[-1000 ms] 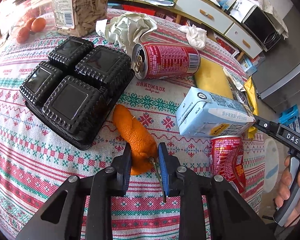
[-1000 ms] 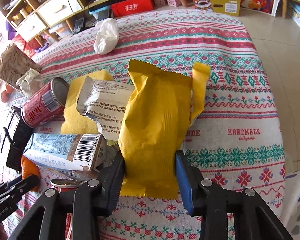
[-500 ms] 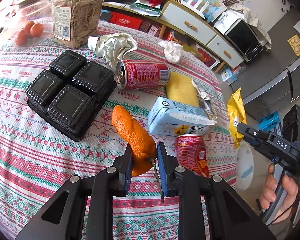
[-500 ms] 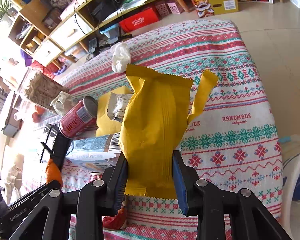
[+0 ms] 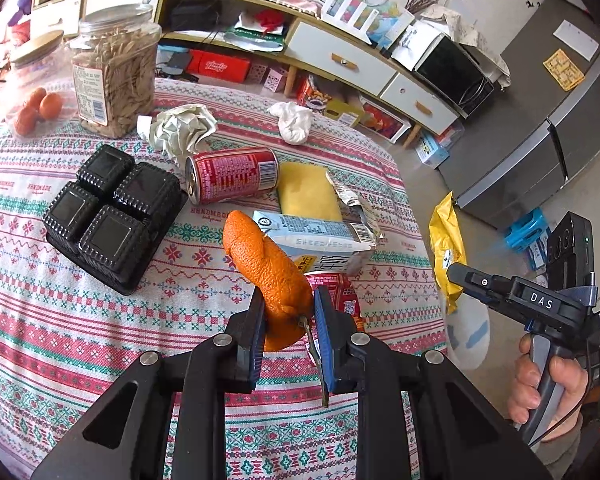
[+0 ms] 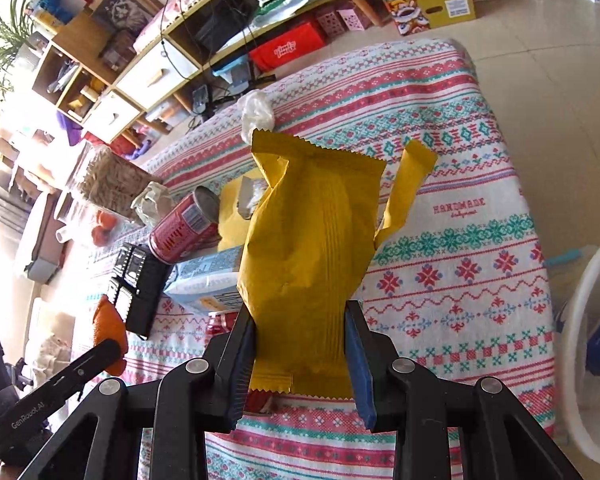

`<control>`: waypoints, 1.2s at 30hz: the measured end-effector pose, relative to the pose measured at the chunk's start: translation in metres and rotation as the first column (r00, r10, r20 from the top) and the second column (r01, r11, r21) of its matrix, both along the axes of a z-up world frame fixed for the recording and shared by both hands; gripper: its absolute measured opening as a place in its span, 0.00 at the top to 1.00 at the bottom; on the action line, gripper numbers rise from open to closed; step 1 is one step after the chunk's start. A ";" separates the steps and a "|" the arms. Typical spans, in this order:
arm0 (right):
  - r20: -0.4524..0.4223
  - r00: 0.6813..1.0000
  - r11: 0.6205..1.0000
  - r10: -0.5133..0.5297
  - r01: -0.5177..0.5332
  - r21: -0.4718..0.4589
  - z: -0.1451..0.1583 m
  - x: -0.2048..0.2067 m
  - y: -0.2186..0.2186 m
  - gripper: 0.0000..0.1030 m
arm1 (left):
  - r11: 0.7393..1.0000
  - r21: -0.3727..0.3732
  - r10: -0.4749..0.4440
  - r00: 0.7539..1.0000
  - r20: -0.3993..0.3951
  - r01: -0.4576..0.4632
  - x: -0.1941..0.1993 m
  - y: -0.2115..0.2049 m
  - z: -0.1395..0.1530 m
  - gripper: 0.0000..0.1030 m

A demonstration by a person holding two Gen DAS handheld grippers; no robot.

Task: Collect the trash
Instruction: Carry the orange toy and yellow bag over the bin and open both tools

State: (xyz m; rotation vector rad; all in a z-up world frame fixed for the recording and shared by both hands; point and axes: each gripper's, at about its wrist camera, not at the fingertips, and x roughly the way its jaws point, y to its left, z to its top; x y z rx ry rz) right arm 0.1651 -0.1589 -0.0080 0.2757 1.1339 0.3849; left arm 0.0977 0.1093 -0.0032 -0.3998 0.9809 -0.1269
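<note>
My left tool [image 5: 288,312] pinched the orange peel [image 5: 268,268] near its lower end, lifted clear above the bench [image 5: 60,320]; it looked light and limp, likely to sag. My right tool [image 6: 300,344] clamped the yellow wrapper [image 6: 312,240] at its bottom seam, off beyond the bench's right edge, crinkly and near weightless. Both tools pointed forward, tilted slightly downward.

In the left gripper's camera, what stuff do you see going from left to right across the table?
Small oranges → seed jar → crumpled paper → lying red can → white tissue → yellow wrapper held off the table edge by the right gripper.
</note>
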 end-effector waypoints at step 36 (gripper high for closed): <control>-0.107 0.934 0.921 -0.341 0.355 0.161 0.025 -0.051 -0.191 0.62 | 0.912 -0.042 -0.409 0.912 -0.033 0.407 0.026 -0.243 -0.011 0.77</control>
